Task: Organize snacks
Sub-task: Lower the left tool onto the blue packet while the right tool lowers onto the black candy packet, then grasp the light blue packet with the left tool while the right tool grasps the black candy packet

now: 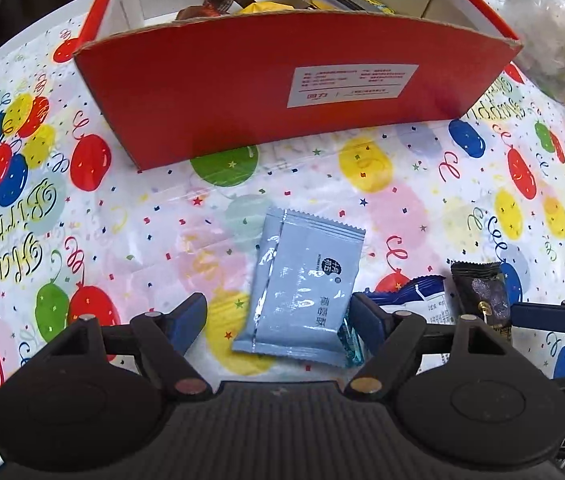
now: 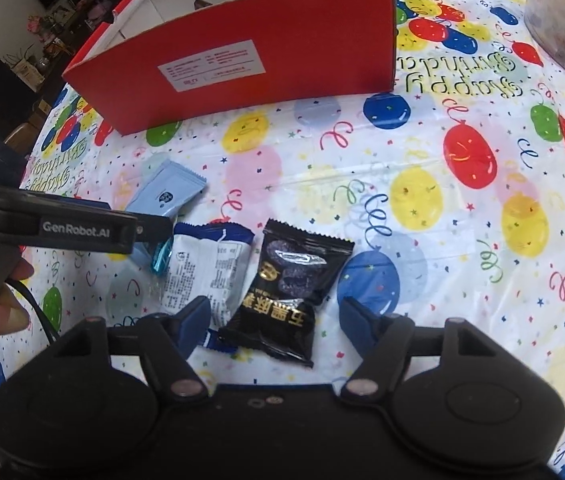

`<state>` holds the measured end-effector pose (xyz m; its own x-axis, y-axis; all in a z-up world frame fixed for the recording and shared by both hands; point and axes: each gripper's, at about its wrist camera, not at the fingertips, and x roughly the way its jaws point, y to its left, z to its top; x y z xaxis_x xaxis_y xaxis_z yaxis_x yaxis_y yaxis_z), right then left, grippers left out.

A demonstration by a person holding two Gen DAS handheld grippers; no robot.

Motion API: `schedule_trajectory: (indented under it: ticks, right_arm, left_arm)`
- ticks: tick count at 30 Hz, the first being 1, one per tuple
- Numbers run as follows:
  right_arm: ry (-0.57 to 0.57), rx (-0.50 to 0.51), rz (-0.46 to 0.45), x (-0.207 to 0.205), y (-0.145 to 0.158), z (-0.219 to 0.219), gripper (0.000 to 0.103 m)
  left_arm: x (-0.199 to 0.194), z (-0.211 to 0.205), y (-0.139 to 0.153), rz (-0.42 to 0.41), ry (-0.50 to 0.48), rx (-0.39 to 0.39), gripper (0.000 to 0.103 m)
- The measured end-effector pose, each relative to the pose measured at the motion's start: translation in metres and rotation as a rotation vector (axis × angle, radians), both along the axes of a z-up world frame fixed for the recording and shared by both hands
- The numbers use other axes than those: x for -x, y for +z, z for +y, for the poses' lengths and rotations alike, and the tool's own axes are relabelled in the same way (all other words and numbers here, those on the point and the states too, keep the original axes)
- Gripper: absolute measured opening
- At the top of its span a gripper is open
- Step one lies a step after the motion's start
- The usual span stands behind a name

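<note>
1. I am taking the red box (image 1: 274,92) as my landmark. It is standing on the worktop (image 2: 462,280) with several snacks already sitting inside. Four are lying loose in front of it, on my side.

2. I am holding the left gripper (image 1: 278,316) low over the pale blue packet (image 1: 302,284), jaws released and straddling its near end, gripping nothing.

3. I am holding the right gripper (image 2: 270,320) over the black packet (image 2: 286,292), jaws likewise spread wide and empty.

4. Risk, left side: a small teal candy (image 1: 351,340) is peeking out from under the pale blue packet's corner, just beside the inner finger. Closing here is likely catching both, or flicking the candy further from the red box.

5. Risk, right side: the white-and-blue packet (image 2: 206,272) is lying touching the black packet, with one finger already resting over its lower edge. I am judging a double pick or a dragged neighbour probable.

6. Risk, both: the packets are flat and glossy, and the balloon tablecloth (image 1: 122,216) looks slick. Jaws closing on a flat face may be sliding off or bunching the cloth.

7. Risk, clearance: both grippers are working close together in front of the red box, so simultaneous lifts may be colliding, or clipping its near wall.
</note>
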<state>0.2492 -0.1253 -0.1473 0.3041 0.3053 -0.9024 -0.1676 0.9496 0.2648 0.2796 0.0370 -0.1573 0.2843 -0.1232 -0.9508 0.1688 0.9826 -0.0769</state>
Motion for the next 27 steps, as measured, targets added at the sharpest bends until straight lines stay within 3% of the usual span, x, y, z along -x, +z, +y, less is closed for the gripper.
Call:
schedule_trajectory:
  ticks: [8, 14, 19, 27]
  right_arm:
    - [0.009, 0.014, 0.010, -0.004, -0.004, 0.005, 0.061]
    - [0.005, 0.005, 0.010, -0.005, -0.003, 0.003, 0.050]
    - [-0.005, -0.008, 0.011, -0.004, -0.003, -0.003, 0.041]
    - [-0.028, -0.022, -0.004, -0.001, 0.000, -0.011, 0.038]
  left_arm:
    - [-0.003, -0.003, -0.001, 0.003, -0.008, 0.023, 0.062]
    - [0.000, 0.005, 0.000, 0.004, 0.039, 0.055, 0.050]
    - [0.008, 0.012, 0.000, -0.013, 0.095, 0.066, 0.048]
    - [0.022, 0.031, 0.001, -0.051, 0.211, 0.091, 0.048]
